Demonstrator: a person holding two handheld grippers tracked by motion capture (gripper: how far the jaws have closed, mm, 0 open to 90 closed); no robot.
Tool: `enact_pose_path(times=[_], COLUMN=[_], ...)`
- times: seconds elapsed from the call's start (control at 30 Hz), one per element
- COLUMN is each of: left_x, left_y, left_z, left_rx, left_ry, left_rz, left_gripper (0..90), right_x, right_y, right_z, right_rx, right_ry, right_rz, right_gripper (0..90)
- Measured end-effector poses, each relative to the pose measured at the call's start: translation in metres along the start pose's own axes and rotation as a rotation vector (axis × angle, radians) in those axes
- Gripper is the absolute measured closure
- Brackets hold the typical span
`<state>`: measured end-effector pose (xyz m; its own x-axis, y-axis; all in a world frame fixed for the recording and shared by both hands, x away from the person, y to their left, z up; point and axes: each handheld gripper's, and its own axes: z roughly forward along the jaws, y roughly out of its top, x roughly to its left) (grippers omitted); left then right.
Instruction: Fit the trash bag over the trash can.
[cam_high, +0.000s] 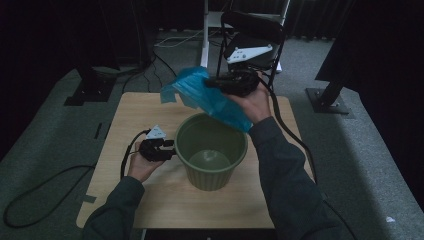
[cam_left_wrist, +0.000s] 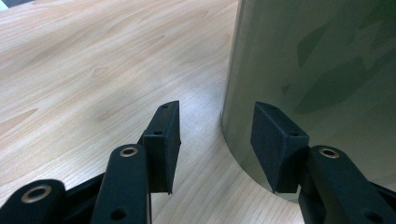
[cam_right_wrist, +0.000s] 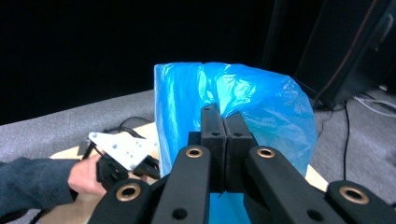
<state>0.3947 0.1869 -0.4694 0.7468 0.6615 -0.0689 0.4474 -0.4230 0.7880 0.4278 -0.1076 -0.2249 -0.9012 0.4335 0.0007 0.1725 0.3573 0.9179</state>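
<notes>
A green ribbed pot (cam_high: 211, 150) stands in the middle of the wooden table (cam_high: 145, 110). A blue plastic bag (cam_high: 207, 97) hangs above the pot's far rim, lifted off the table, and my right gripper (cam_high: 212, 82) is shut on it. In the right gripper view the jaws are pressed together on the blue bag (cam_right_wrist: 261, 107), gripper (cam_right_wrist: 224, 121). My left gripper (cam_high: 170, 149) rests on the table just left of the pot. Its jaws stand open (cam_left_wrist: 215, 140) at the foot of the pot's wall (cam_left_wrist: 317, 70), one pad in front of the wall, nothing between them.
A black folding chair (cam_high: 255, 35) stands behind the table. Cables (cam_high: 300, 150) trail from both grippers over the table edges onto grey carpet. A dark stand base (cam_high: 327, 97) sits on the floor at the right. The left gripper with its grey plate (cam_right_wrist: 122, 150) shows in the right gripper view.
</notes>
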Motion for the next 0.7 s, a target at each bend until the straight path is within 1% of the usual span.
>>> enact_pose_path(times=[0.17,0.3,0.37,0.43,0.53,0.7], left_x=[0.002,0.003,0.004,0.004,0.005,0.005], left_y=[-0.001,-0.001,-0.001,-0.001,-0.001,-0.001], left_z=[-0.003,-0.005,-0.005,-0.006,-0.006,-0.008], left_rx=[-0.008,-0.017,-0.020,-0.022,-0.024,-0.030], left_ry=[0.004,0.006,0.009,0.010,0.015,0.018], left_rz=[-0.005,-0.012,-0.015,-0.015,-0.018,-0.017], left_gripper=[52.3,52.3,52.3,52.2,52.2,52.1], right_x=[0.014,0.022,0.024,0.024,0.022,0.026], right_y=[0.014,0.020,0.022,0.020,0.014,0.004], right_z=[0.006,0.010,0.012,0.014,0.020,0.031], right_rx=[-0.021,-0.023,-0.026,-0.025,-0.009,0.031], right_ry=[0.027,0.036,0.041,0.042,0.042,0.038], right_rz=[-0.024,-0.039,-0.041,-0.044,-0.027,-0.048], right_gripper=[89.5,89.5,89.5,89.5,89.5,89.4])
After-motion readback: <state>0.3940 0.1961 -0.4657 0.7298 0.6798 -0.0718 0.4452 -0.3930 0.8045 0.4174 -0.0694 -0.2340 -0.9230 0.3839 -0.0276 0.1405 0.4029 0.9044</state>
